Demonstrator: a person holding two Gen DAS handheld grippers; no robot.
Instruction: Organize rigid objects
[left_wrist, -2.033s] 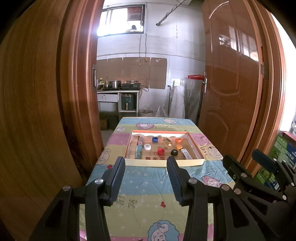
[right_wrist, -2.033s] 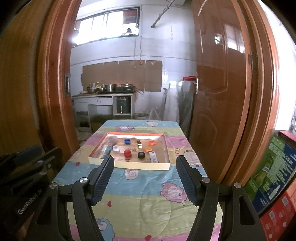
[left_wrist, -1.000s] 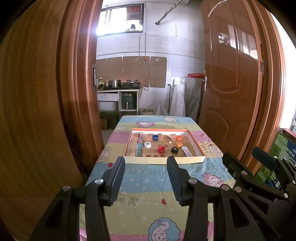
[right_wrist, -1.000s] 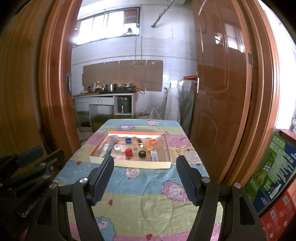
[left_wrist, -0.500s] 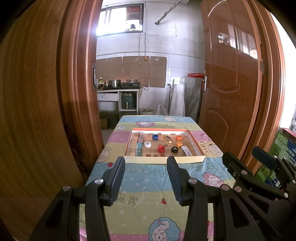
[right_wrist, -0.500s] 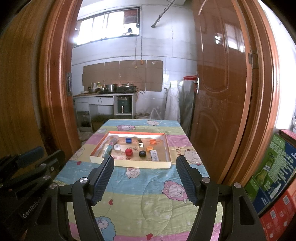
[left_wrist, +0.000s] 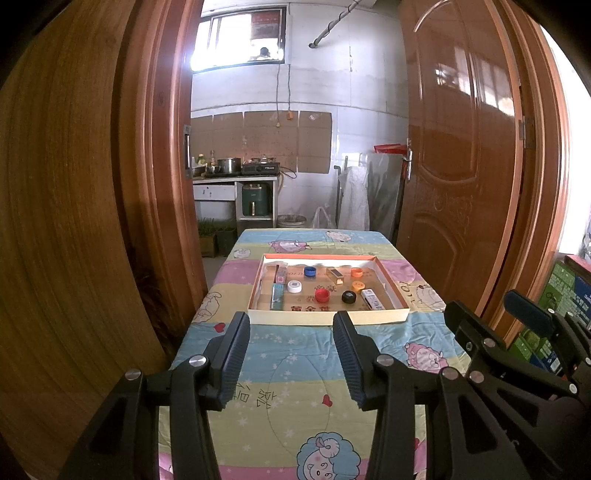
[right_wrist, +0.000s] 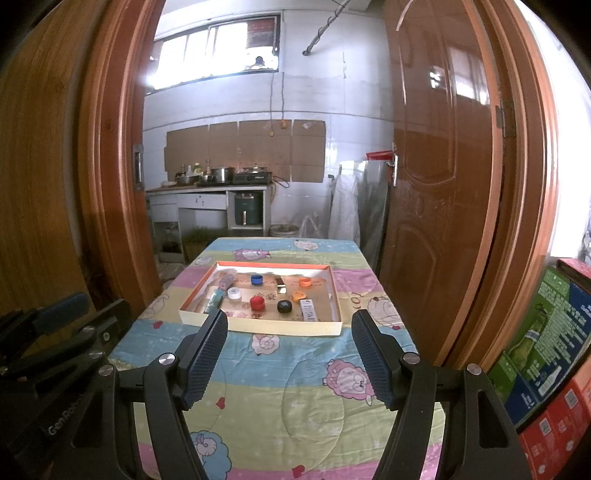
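Observation:
A shallow cardboard tray (left_wrist: 327, 316) (right_wrist: 258, 325) lies on the table ahead. It holds several bottle caps, among them a red cap (left_wrist: 321, 294) (right_wrist: 257, 302), a black cap (left_wrist: 348, 296) (right_wrist: 284, 306), a blue cap (left_wrist: 310, 271), a white cap (left_wrist: 294, 286) and orange caps (left_wrist: 356, 272). Small boxes lie there too: a teal one (left_wrist: 277, 296) and a white one (left_wrist: 372, 299) (right_wrist: 308, 309). My left gripper (left_wrist: 291, 354) and right gripper (right_wrist: 290, 354) are open and empty, held well short of the tray over the near tablecloth.
The table has a pastel cartoon cloth (left_wrist: 295, 387). Wooden door frames (left_wrist: 159, 184) stand on the left and an open wooden door (left_wrist: 454, 184) on the right. Printed cartons (right_wrist: 546, 354) stand at the right. A kitchen counter (left_wrist: 232, 177) is behind.
Both grippers have drawn back slightly from the tray over the first second, then held still. Both stay open and empty.

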